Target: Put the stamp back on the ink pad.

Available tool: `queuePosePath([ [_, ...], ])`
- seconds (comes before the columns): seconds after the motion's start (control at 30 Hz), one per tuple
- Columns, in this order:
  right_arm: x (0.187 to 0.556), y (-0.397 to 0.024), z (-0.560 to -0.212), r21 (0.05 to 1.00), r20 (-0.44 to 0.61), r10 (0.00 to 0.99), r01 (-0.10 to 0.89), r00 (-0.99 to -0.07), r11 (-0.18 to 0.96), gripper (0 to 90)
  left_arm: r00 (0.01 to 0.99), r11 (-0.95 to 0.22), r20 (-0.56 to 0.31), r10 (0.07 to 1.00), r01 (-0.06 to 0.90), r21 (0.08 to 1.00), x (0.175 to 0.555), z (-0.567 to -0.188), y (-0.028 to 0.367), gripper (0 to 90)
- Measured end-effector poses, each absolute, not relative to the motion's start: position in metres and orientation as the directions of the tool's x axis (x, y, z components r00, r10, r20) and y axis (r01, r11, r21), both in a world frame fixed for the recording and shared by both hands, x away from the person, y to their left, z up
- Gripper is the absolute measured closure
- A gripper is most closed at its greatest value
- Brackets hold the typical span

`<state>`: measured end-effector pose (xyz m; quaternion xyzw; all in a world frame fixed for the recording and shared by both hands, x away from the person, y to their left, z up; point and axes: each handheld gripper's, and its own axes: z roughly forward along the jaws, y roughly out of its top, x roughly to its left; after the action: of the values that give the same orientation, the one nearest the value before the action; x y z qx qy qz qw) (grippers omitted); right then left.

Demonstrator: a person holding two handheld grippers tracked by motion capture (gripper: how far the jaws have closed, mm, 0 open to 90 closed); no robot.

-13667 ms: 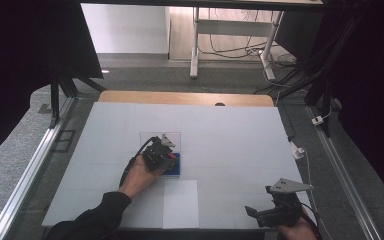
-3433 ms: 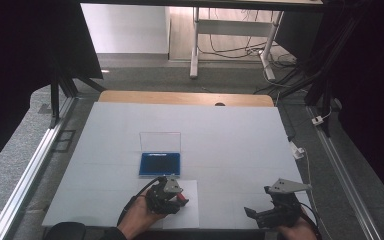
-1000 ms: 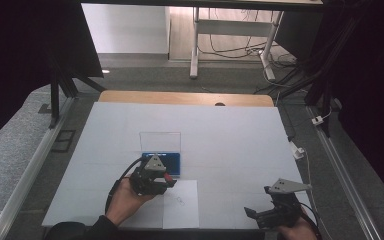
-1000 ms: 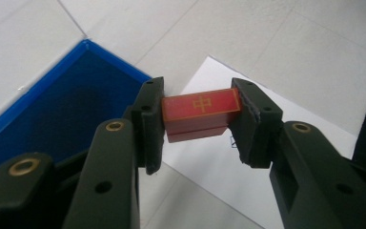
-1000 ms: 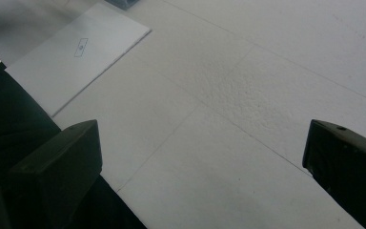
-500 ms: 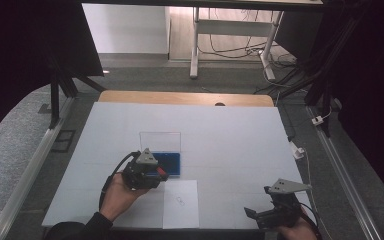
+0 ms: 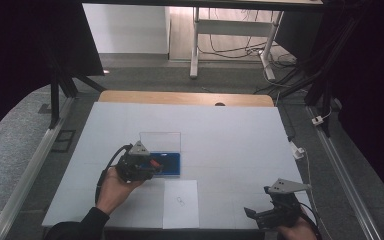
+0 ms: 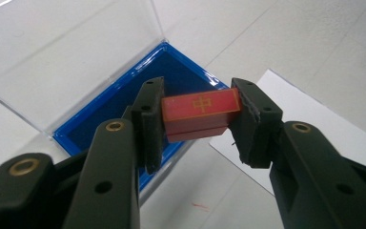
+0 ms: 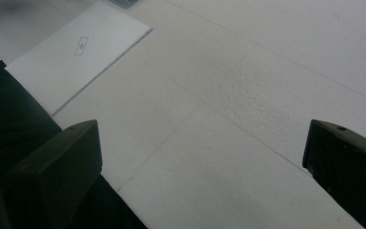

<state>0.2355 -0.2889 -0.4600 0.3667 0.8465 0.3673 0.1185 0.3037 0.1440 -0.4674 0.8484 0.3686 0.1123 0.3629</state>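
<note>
Holding the red stamp [image 8: 201, 116] clamped in my left gripper [image 8: 198, 119], I hover it over the blue case [image 7: 166, 164]. Nearer, the paper [image 7: 181, 203] already bears a print; boxing the stamp remains. At near right, my right gripper [image 7: 275, 212] rests, jaws apart.

The white table [image 7: 230, 135] is evenly lit under dark surroundings, while the near black jaws look soft and blurred.

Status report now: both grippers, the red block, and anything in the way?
Left gripper shut on red block, above blue case. Right gripper open, holding nothing. Path to case clear.
</note>
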Motion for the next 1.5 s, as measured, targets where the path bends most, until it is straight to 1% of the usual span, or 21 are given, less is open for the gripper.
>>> queuePosePath([
  [0.57,0.236,-0.288,-0.461,0.703,0.07,0.709,0.539,-0.702,0.464,0.0,0.676,-0.449,-0.07,0.734,0.559,0.697,0.33,-0.482,0.139,57.7],
  [0.83,0.237,-0.288,-0.461,0.699,0.071,0.71,0.542,-0.701,0.467,0.0,0.67,-0.468,-0.055,0.74,0.573,0.673,0.341,-0.494,0.134,57.7],
  [1.1,0.237,-0.288,-0.461,0.7,0.072,0.709,0.542,-0.701,0.465,0.0,0.673,-0.504,-0.018,0.739,0.571,0.648,0.345,-0.504,0.129,57.6],
  [1.37,0.236,-0.288,-0.46,0.697,0.066,0.708,0.54,-0.703,0.471,0.0,0.67,-0.498,-0.019,0.742,0.571,0.653,0.344,-0.504,0.128,57.0],
  [1.43,0.236,-0.288,-0.46,0.698,0.066,0.709,0.54,-0.703,0.471,0.0,0.668,-0.498,-0.015,0.744,0.569,0.654,0.344,-0.504,0.128,56.4],
  [1.5,0.236,-0.288,-0.461,0.698,0.069,0.707,0.54,-0.704,0.47,0.0,0.668,-0.499,-0.008,0.744,0.564,0.658,0.343,-0.503,0.128,53.4],
])
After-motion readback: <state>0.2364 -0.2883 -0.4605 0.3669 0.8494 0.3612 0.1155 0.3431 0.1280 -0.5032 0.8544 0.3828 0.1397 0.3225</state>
